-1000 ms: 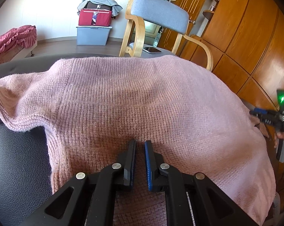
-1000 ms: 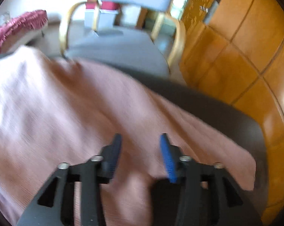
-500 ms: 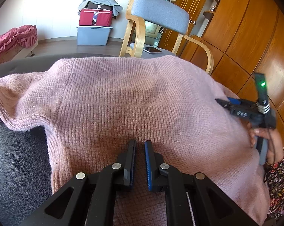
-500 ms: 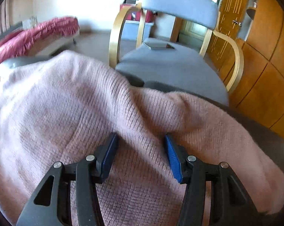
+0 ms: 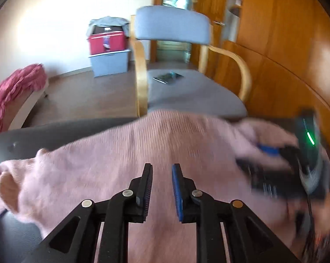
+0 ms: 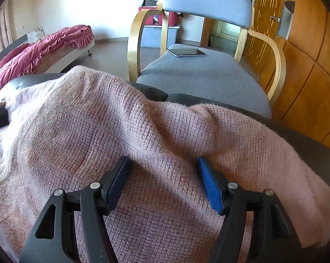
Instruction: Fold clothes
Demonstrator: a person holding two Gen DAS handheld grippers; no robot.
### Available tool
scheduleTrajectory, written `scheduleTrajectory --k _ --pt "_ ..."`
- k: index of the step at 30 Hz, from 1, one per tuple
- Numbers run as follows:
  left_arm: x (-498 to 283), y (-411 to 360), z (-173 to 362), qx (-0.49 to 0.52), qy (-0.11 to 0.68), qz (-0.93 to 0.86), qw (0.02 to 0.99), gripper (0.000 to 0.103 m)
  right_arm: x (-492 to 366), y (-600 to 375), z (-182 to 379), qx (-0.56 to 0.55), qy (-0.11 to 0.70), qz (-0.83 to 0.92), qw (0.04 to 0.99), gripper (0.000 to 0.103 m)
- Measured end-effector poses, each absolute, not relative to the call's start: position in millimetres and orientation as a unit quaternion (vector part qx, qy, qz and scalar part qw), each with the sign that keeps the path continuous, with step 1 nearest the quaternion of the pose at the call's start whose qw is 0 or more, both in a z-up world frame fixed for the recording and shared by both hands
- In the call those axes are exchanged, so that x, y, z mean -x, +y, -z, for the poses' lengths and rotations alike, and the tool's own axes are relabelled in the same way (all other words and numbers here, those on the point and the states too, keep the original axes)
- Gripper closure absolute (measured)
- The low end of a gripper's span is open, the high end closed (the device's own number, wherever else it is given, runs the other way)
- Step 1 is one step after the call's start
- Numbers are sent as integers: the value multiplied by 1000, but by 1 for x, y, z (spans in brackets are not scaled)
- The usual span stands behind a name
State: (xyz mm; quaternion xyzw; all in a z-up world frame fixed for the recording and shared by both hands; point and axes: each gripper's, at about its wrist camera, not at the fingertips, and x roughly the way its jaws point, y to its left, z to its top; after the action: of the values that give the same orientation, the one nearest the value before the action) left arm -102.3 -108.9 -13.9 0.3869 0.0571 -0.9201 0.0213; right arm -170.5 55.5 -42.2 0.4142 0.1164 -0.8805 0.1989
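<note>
A: Left gripper (image 5: 161, 168) parted by a narrow gap, nothing between the pads, poised over the pink knit sweater (image 5: 125, 164). View blurred.

B: Right gripper (image 6: 162, 164) spread wide, a raised fold of the sweater (image 6: 156, 131) bulging between the fingers; firm contact with the pads not clear.

A: Sweater draped across a dark leather-like surface (image 5: 16, 239), cuffed sleeve end (image 5: 5, 182) lying at the left edge.

B: Seen from the left wrist, right gripper (image 5: 259, 155) at the sweater's far right side, green light glowing on its body, fingers smeared by blur.

A: Just beyond the dark surface, a grey armchair (image 6: 200, 74) with bent wooden arms, a phone (image 6: 186, 52) flat on its seat.

B: Further back, a red bedcover (image 6: 40, 48) on a low bed at left, stacked storage boxes (image 5: 108, 52) against the pale wall, wooden panelling (image 6: 307, 65) along the right.
</note>
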Motion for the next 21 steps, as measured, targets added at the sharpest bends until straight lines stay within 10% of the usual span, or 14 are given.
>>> scheduleTrajectory --k 21 --pt "119 -132 63 -403 98 909 -44 85 186 88 35 -420 3 877 234 14"
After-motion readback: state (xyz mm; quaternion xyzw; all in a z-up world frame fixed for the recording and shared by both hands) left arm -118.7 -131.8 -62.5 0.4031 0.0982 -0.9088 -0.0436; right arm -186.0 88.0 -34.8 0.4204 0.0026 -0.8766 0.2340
